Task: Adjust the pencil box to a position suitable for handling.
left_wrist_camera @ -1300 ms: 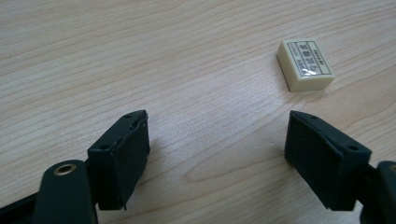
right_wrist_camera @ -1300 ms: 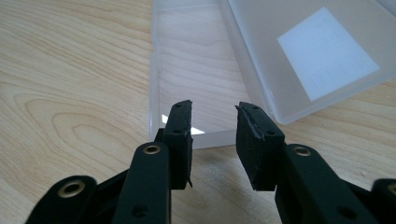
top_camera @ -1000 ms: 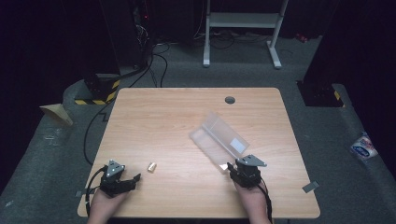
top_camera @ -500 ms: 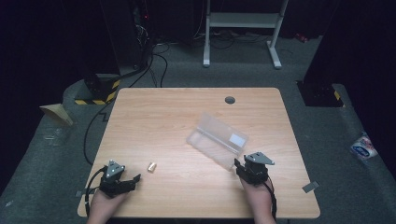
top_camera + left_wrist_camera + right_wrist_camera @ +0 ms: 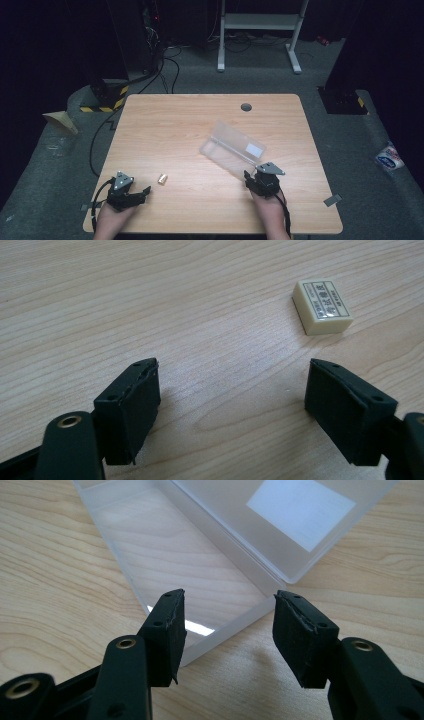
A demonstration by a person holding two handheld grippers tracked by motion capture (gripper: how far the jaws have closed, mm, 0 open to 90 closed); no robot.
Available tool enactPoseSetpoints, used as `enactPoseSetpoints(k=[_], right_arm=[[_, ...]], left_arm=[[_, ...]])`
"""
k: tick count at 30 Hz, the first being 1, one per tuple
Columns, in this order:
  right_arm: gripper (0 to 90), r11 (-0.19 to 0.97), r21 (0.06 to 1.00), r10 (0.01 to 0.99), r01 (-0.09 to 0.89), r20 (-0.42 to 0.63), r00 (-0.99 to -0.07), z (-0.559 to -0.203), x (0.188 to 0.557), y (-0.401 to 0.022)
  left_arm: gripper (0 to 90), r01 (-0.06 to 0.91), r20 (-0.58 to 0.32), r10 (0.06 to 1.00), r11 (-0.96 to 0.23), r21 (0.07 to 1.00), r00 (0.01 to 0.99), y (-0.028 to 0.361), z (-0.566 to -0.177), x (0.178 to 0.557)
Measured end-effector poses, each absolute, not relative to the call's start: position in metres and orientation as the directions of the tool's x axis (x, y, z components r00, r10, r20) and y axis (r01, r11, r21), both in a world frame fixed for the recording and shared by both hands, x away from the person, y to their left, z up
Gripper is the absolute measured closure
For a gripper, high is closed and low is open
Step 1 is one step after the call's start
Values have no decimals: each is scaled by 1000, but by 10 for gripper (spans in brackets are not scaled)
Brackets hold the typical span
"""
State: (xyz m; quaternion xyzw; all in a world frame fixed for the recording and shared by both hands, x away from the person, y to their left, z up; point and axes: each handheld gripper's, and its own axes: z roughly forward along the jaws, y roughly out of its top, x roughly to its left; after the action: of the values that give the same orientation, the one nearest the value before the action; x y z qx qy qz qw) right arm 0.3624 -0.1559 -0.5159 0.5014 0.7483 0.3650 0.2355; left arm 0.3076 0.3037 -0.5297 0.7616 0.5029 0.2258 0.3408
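Right tongs [image 5: 225,635] just opening, letting go of clear box [image 5: 232,148] near tabletop [image 5: 175,120] right edge. Left tongs [image 5: 232,410] spread, empty, near eraser [image 5: 322,306]. Eraser likely next.

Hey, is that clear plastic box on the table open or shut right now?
Open. The clear plastic box lies with its lid folded back flat beside the tray, and bare wood grain shows through the empty tray's bottom.
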Motion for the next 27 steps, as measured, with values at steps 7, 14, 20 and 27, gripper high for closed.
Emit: enactPoseSetpoints(k=[7, 14, 20, 27], right_arm=[[480, 213, 778, 932, 591, 20, -362, -517, 363, -166], [539, 184, 775, 945, 605, 30, -325, -516, 364, -187], [639, 167, 777, 944, 607, 52, -326, -515, 364, -196], [734, 177, 770, 937, 613, 59, -345, -515, 366, -193]], left_arm=[[224, 611, 1, 920, -261, 747, 392, 304, -530, 308], [224, 611, 1, 920, -261, 747, 392, 304, -530, 308], [224, 611, 1, 920, -262, 747, 393, 304, -530, 308], [226, 611, 2, 920, -263, 747, 393, 304, -530, 307]])
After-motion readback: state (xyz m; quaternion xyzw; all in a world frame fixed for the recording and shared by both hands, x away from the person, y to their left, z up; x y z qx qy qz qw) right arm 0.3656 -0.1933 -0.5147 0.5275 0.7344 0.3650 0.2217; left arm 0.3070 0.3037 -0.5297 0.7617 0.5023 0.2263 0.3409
